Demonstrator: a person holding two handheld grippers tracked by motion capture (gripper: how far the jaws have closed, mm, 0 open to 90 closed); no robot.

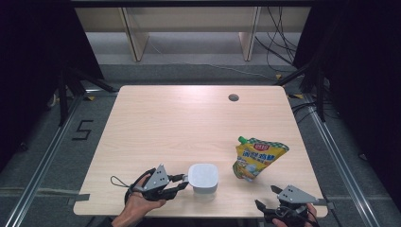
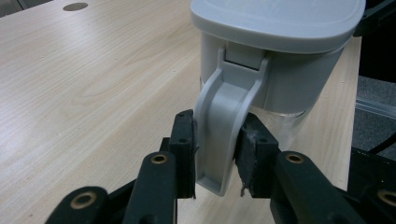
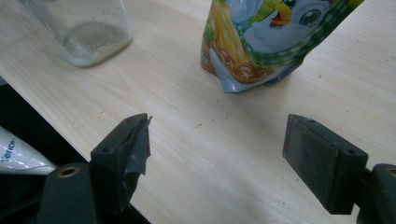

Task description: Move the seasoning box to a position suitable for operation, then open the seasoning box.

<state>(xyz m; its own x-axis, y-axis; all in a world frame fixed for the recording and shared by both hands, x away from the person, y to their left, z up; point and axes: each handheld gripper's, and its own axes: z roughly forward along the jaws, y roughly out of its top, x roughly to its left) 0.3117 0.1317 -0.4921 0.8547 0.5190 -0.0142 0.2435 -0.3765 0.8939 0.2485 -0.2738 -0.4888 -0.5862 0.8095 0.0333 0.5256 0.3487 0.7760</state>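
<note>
Low in the middle of the high view stands a jug (image 1: 204, 178), grey lid on top, clear body below, close to the near edge of the pale wooden surface (image 1: 179, 123). Its grey handle (image 2: 219, 126) curves down from the lid in the left gripper view, and the left gripper (image 2: 215, 151) has its jaws clamped on that handle, one black pad pressed to each side. In the high view that left gripper (image 1: 182, 182) comes in from the lower left, a hand (image 1: 137, 203) behind it at the bottom edge. To the right of the jug, apart from it, a yellow and green spouted pouch (image 1: 257, 158) stands leaning, its green cap at the upper left. The right gripper view has the pouch (image 3: 271, 37) at the top and the jug's clear base (image 3: 86, 30) in the upper left. The right gripper (image 3: 217, 149) hangs over the surface's edge, jaws wide apart, holding nothing; in the high view it sits at the lower right (image 1: 265, 198)
</note>
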